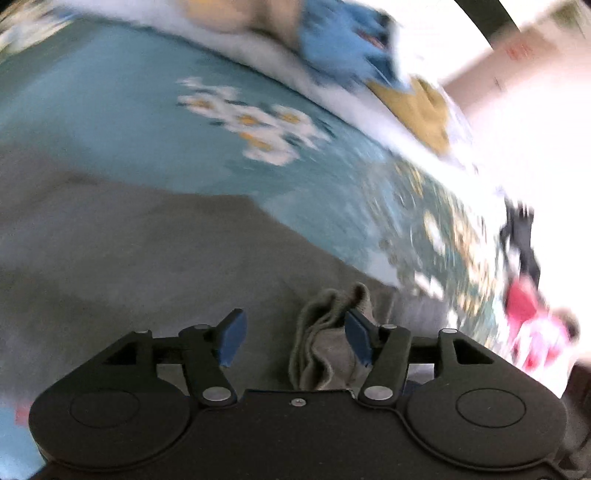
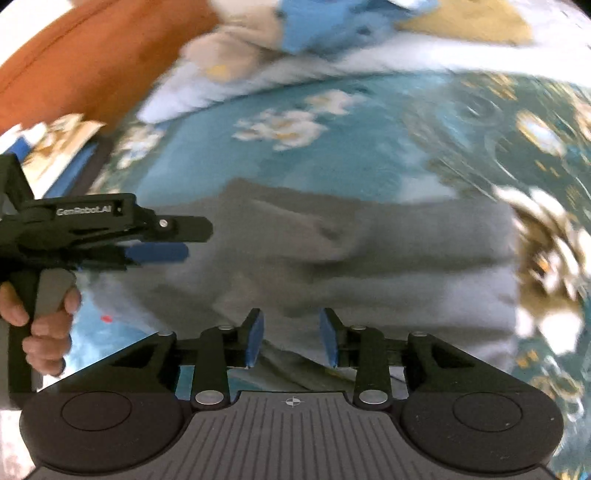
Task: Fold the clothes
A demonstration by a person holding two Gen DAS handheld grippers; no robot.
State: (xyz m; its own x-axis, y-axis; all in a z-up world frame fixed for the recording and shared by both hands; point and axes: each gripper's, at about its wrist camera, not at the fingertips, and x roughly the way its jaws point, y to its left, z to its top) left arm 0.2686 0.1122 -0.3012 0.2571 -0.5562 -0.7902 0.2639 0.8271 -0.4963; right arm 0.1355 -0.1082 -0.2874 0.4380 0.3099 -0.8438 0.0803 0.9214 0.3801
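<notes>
A grey garment (image 1: 147, 258) lies spread on a teal flowered bedspread (image 1: 147, 110). My left gripper (image 1: 294, 339) is open over the garment's near edge. A bunched ribbed grey hem (image 1: 317, 354) sits between its blue pads, close against the right pad (image 1: 356, 339). In the right wrist view the same garment (image 2: 369, 258) shows folds across its middle. My right gripper (image 2: 291, 339) is open just above the garment's near edge, with grey cloth showing in the gap. The left gripper (image 2: 184, 240) reaches in from the left, held by a hand (image 2: 44, 321).
Loose clothes are piled at the far side of the bed: blue (image 2: 325, 26), beige (image 2: 229, 48) and mustard (image 2: 469, 22). An orange cushion (image 2: 92, 55) is at the back left. A blurred black and pink shape (image 1: 528, 295) is at the right edge of the left wrist view.
</notes>
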